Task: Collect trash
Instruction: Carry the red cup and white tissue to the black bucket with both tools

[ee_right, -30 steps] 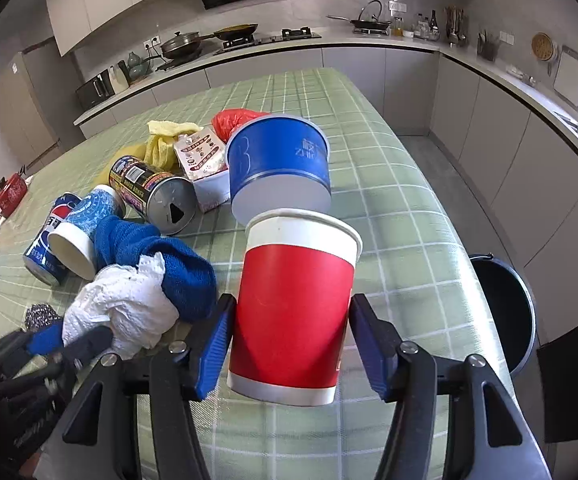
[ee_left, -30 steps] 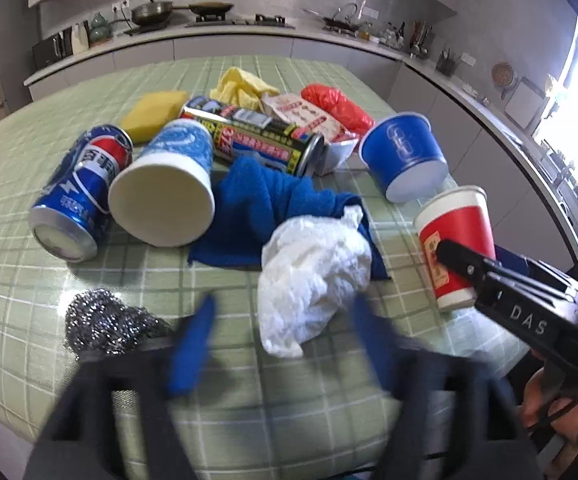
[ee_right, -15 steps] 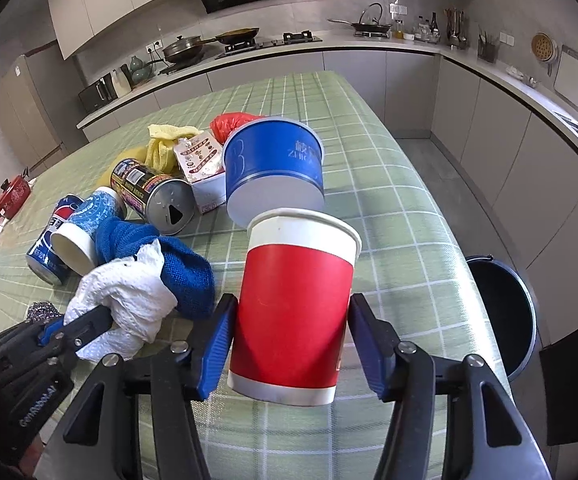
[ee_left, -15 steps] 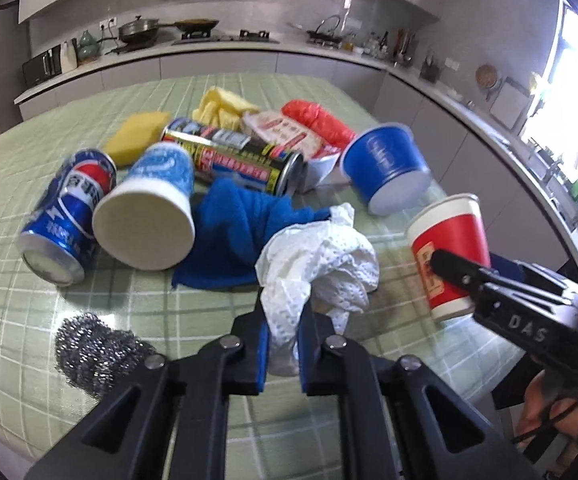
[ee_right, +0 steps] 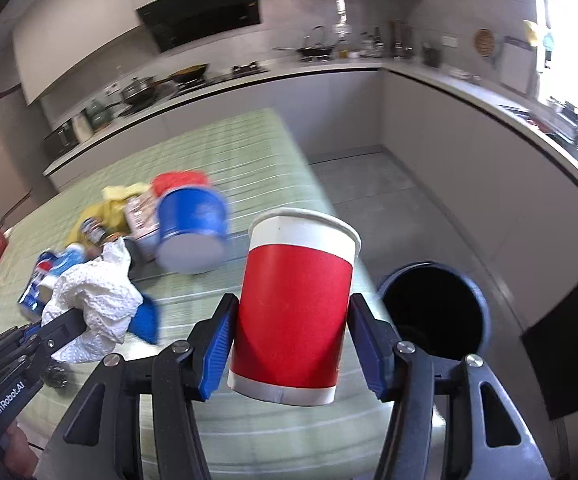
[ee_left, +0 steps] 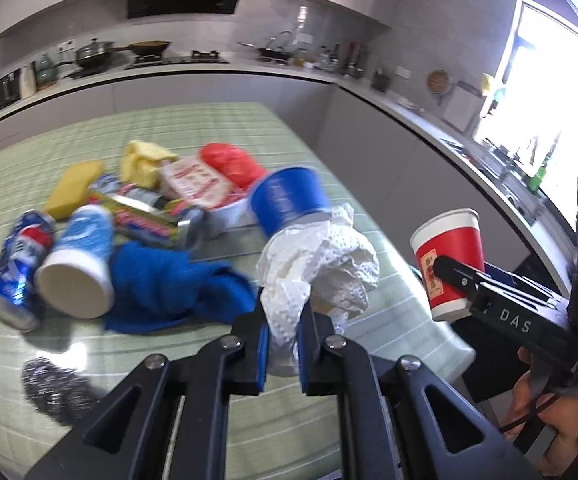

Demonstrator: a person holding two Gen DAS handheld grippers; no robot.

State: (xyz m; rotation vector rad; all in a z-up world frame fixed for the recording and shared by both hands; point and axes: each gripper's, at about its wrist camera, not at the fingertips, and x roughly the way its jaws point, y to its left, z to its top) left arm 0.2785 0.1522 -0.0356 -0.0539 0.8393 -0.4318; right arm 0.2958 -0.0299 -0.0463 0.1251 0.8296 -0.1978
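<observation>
The left gripper [ee_left: 282,344] has its fingers squeezed nearly together on the lower tail of a crumpled white paper towel [ee_left: 321,268], so the wad bulges loose above the fingers and appears clear of the desk [ee_left: 209,132]. Pinching a thin end suits soft paper: it gives under the pads and will not slip out.

The right gripper [ee_right: 289,344] holds an upright red paper cup [ee_right: 295,312] across its middle, fingers spread only as wide as the cup and pressed to either side. Keeping it upright with a light hold on the wall makes sense, since a paper cup crushes easily and might have dregs in it, though the inside cannot be seen from here.

Both pieces of trash are carried at the desk's right edge, near the black bin [ee_right: 435,312] standing on the floor just past that edge, which looks like their destination.

More waste lies on the desk: a blue tub [ee_left: 289,204] on its side, a cola can [ee_left: 19,264], a blue-and-white cup [ee_left: 79,272], a blue cloth [ee_left: 169,288], a yellow sponge [ee_left: 75,188] and a steel scourer [ee_left: 55,392]. The pile is motion-blurred, so the smaller wrappers are hard to name.
</observation>
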